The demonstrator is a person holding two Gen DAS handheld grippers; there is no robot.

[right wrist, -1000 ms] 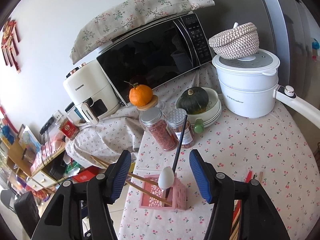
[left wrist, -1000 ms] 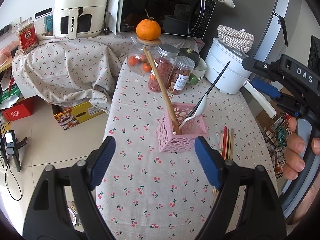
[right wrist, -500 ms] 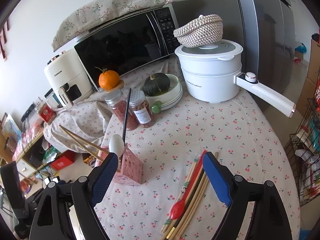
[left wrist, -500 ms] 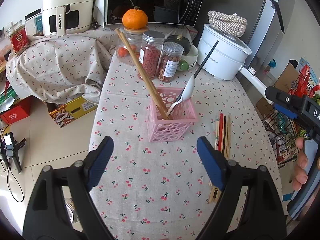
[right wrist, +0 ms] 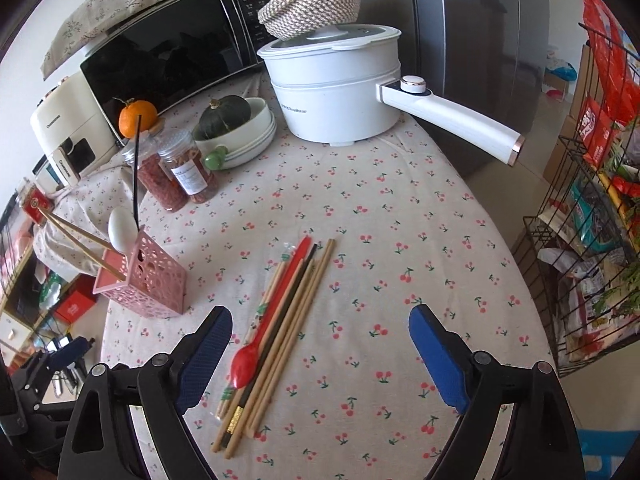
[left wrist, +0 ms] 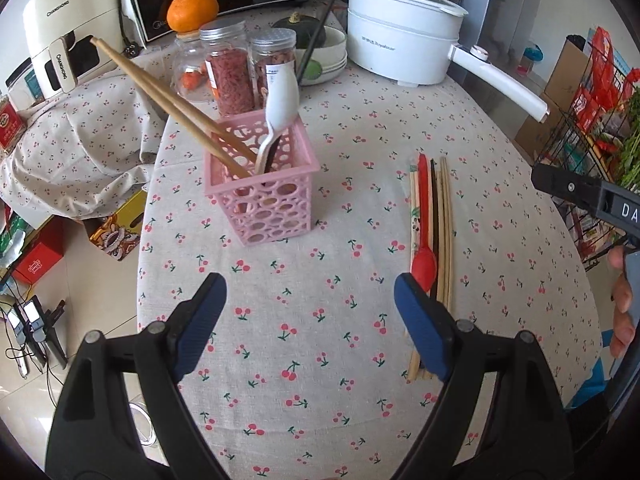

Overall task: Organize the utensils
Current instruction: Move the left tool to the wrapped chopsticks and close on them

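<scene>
A cherry-print tablecloth [right wrist: 360, 208] covers the table before a microwave [right wrist: 168, 52], grey fridge [right wrist: 480, 40], wire rack [right wrist: 592, 220] and pale tiled floor [left wrist: 36, 392].

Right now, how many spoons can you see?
2. A white spoon stands in the pink basket, and a red spoon lies among the chopsticks on the tablecloth. More could be hidden inside the basket.

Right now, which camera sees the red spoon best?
The right wrist view: the whole red spoon lies unobstructed among the chopsticks. In the left wrist view the red spoon also shows, but the left gripper covers its bowl's tip.
</scene>
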